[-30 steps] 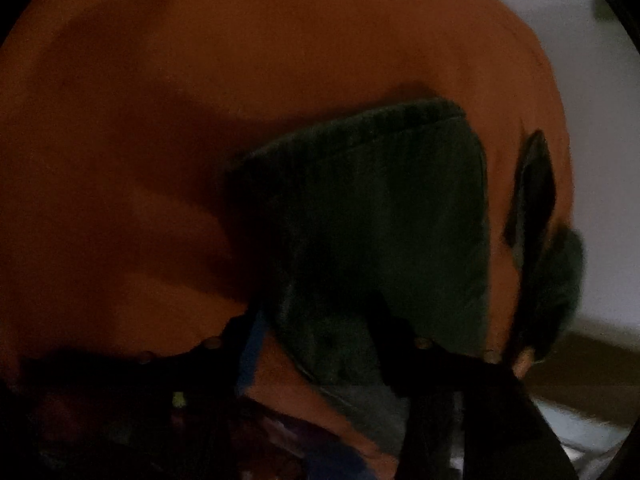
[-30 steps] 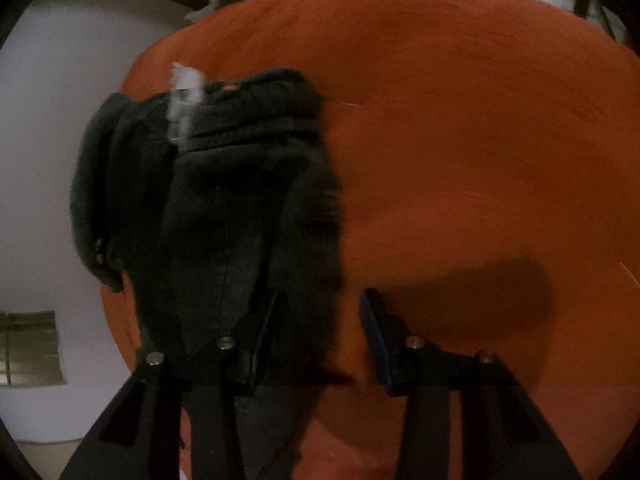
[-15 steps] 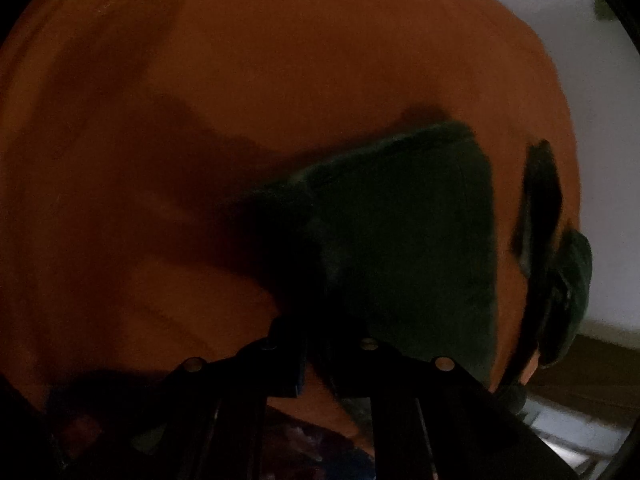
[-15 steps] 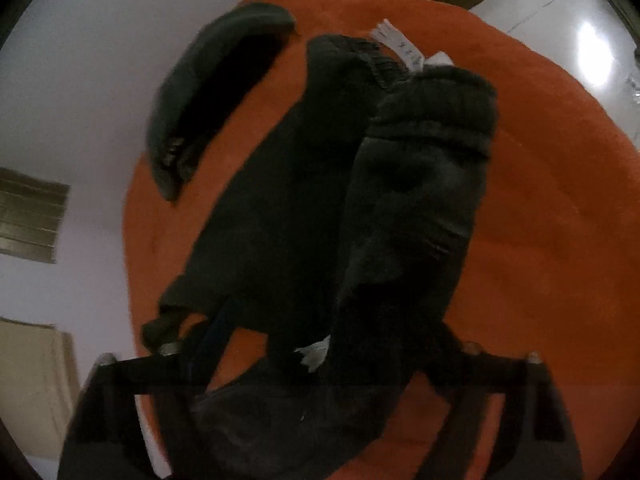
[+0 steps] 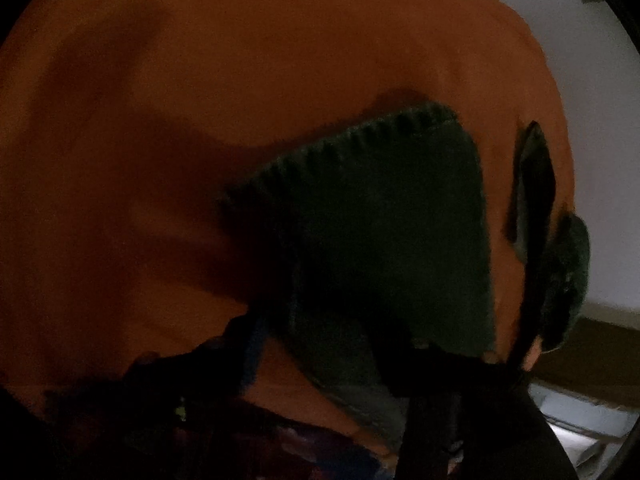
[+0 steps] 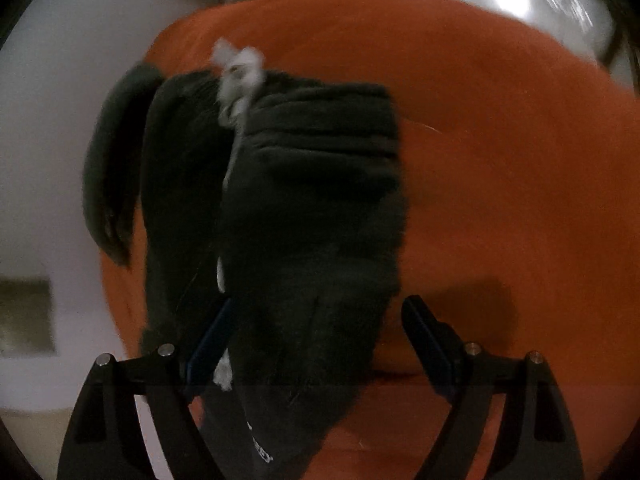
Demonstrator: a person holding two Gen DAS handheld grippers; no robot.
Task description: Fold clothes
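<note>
Tag (image 6: 239, 76), white and unreadable, on folded dark garment (image 6: 316, 208).

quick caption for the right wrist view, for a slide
Open right tool straddling a folded dark garment on an orange cover.

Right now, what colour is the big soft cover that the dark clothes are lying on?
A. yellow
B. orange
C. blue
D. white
B: in the right wrist view the dark garment lies on an orange cover, and the left wrist view shows the same orange all around the cloth.
</note>
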